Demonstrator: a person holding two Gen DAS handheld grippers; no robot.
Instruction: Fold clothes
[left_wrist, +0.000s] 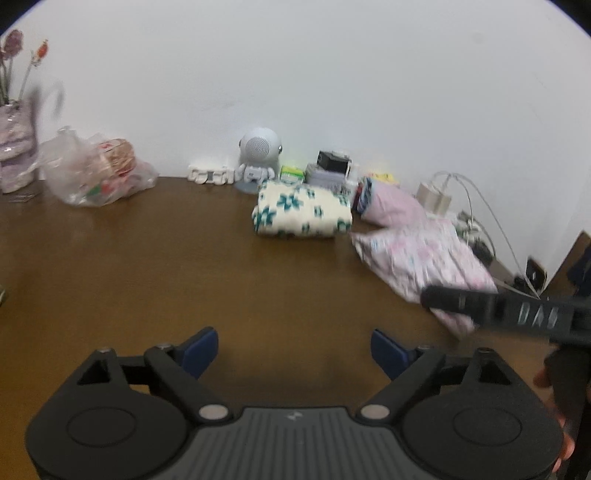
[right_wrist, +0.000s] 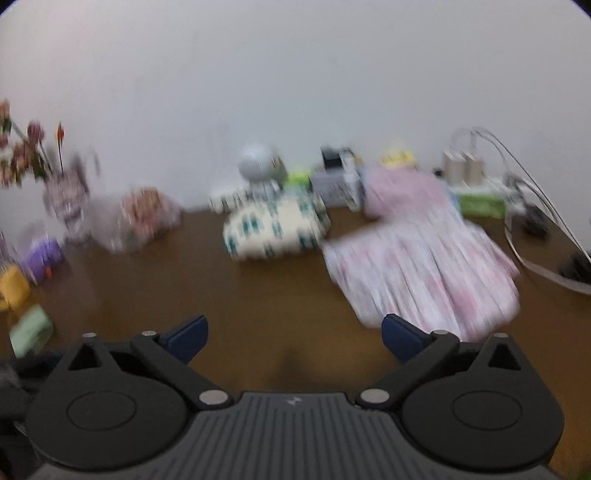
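Observation:
A pink-and-white patterned garment (left_wrist: 421, 258) (right_wrist: 424, 266) lies folded on the right of the brown table (left_wrist: 166, 266). Behind it to the left sits a folded cream cloth with teal flowers (left_wrist: 301, 210) (right_wrist: 275, 230). A plain pink bundle (left_wrist: 391, 203) rests at the back. My left gripper (left_wrist: 293, 349) hovers open over bare table with nothing between its blue pads. My right gripper (right_wrist: 293, 336) is also open and empty, close in front of the pink garment; in the left wrist view one of its black fingers (left_wrist: 480, 306) crosses over that garment. The right wrist view is motion-blurred.
Along the wall stand a grey round speaker figure (left_wrist: 258, 155), small boxes (left_wrist: 332, 166), a clear plastic bag of packets (left_wrist: 96, 173), a vase with flowers (left_wrist: 14, 147), and cables with chargers (left_wrist: 472, 206) at the right. A hand (left_wrist: 557, 406) holds the right gripper.

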